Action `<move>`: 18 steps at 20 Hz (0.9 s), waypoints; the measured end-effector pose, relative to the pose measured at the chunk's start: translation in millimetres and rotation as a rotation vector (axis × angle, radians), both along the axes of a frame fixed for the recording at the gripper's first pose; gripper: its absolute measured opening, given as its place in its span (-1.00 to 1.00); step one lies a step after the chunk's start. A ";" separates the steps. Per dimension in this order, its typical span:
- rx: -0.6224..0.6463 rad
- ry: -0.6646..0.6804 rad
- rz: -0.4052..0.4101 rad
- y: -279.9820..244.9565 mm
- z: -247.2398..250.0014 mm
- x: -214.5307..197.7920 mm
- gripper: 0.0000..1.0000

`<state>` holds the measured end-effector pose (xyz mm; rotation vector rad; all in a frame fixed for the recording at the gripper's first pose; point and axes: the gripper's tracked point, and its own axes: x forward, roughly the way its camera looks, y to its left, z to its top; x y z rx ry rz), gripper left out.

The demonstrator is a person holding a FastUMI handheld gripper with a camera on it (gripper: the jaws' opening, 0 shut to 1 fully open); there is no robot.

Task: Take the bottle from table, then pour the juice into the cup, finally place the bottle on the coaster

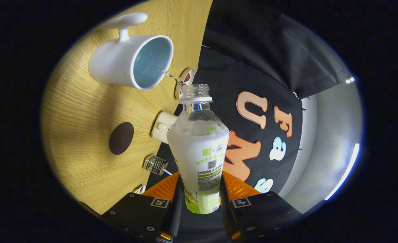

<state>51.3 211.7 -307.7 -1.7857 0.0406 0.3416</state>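
Two gripper fingers (200,197) press on either side of a clear plastic bottle (199,148), clamped on its lower body, as it tips toward a white ceramic mug (118,62). A thin stream of clear liquid (170,75) runs from the uncapped, threaded neck into the mug, whose pale blue interior shows scattered droplets; how much has collected there cannot be told. Pale liquid sits inside the bottle behind a white-and-green label. A dark, round coaster (121,138) lies on the light wood-grain table (77,111), well apart from the mug. A small white device (162,126) and a little metal object (155,164) near the table edge are hard to identify, the bottle partly hiding the device.
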 end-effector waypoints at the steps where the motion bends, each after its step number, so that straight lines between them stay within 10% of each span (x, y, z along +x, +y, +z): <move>1: -0.002 0.002 0.001 -0.5 -0.9 0.5 0.04; 18: -0.087 -0.032 0.057 7.2 11.3 4.9 0.04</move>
